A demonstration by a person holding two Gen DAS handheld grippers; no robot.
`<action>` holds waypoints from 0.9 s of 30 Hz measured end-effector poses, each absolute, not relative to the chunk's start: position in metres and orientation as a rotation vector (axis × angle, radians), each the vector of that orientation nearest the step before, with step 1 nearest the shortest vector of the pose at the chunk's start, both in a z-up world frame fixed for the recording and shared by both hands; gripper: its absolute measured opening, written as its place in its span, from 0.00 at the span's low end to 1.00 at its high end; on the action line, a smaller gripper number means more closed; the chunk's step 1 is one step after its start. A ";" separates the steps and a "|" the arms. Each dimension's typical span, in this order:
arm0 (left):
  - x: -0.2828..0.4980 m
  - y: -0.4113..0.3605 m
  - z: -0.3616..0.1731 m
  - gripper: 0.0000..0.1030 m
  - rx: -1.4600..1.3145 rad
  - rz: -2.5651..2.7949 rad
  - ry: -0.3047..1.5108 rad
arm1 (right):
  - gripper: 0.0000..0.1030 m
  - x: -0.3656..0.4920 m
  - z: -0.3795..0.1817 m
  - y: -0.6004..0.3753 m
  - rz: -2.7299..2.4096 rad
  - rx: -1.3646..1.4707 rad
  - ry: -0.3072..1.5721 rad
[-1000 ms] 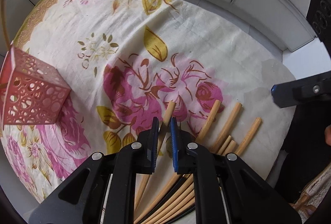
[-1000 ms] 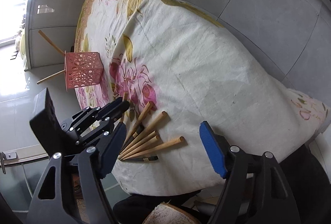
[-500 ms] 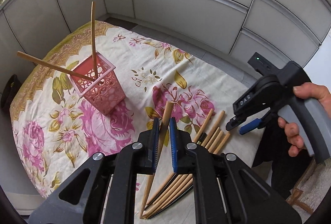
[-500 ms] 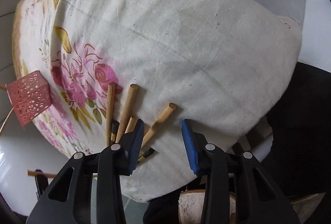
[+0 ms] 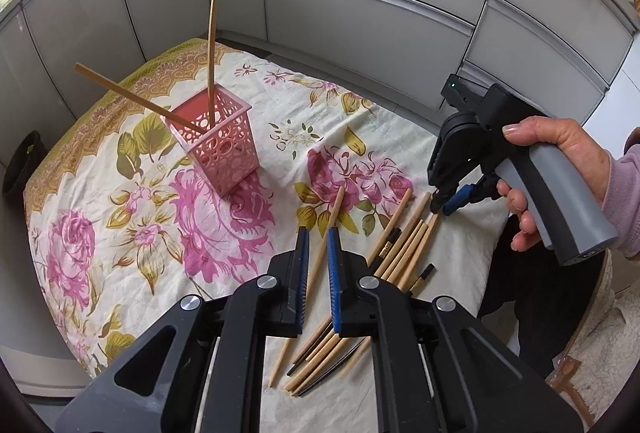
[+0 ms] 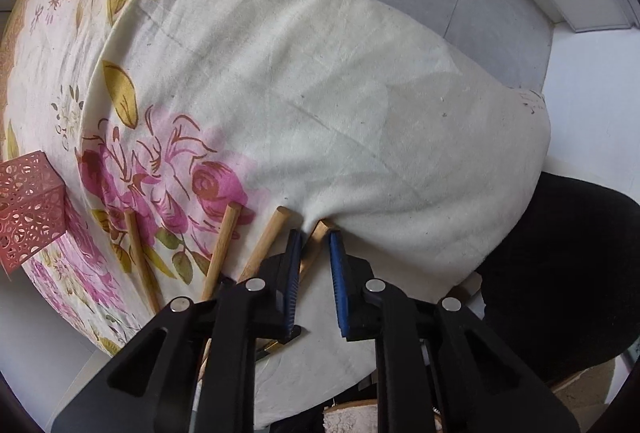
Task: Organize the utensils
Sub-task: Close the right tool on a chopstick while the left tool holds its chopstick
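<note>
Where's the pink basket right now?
In the left wrist view the pink basket stands on the floral tablecloth, up and left of the loose chopsticks, with two sticks in it. The right wrist view catches it at the far left edge.

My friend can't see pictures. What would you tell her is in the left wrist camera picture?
The left hand-held gripper is closed on one wooden chopstick above a flowery tablecloth. More chopsticks lie in a loose pile to its right, where a hand holds the right hand-held gripper down at them. Behind stands a pink holder with two chopsticks in it.
</note>
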State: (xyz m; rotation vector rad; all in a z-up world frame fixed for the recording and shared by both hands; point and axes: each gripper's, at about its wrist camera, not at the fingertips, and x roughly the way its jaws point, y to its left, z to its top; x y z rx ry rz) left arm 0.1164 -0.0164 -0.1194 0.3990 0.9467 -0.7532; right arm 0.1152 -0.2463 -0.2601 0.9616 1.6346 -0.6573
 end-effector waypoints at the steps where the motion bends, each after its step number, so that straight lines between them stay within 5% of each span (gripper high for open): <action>1: 0.119 -0.017 -0.122 0.09 0.396 -0.746 0.955 | 0.10 0.114 -0.259 -0.251 -0.649 0.961 1.625; 14: 0.174 -0.076 -0.199 0.10 0.456 -0.742 1.204 | 0.09 0.107 -0.258 -0.309 -0.524 0.885 1.596; 21: 0.187 -0.112 -0.220 0.29 0.519 -0.756 1.267 | 0.09 0.095 -0.257 -0.290 -0.460 0.890 1.556; 27: 0.190 -0.123 -0.235 0.33 0.551 -0.752 1.302 | 0.09 0.085 -0.259 -0.293 -0.427 0.925 1.551</action>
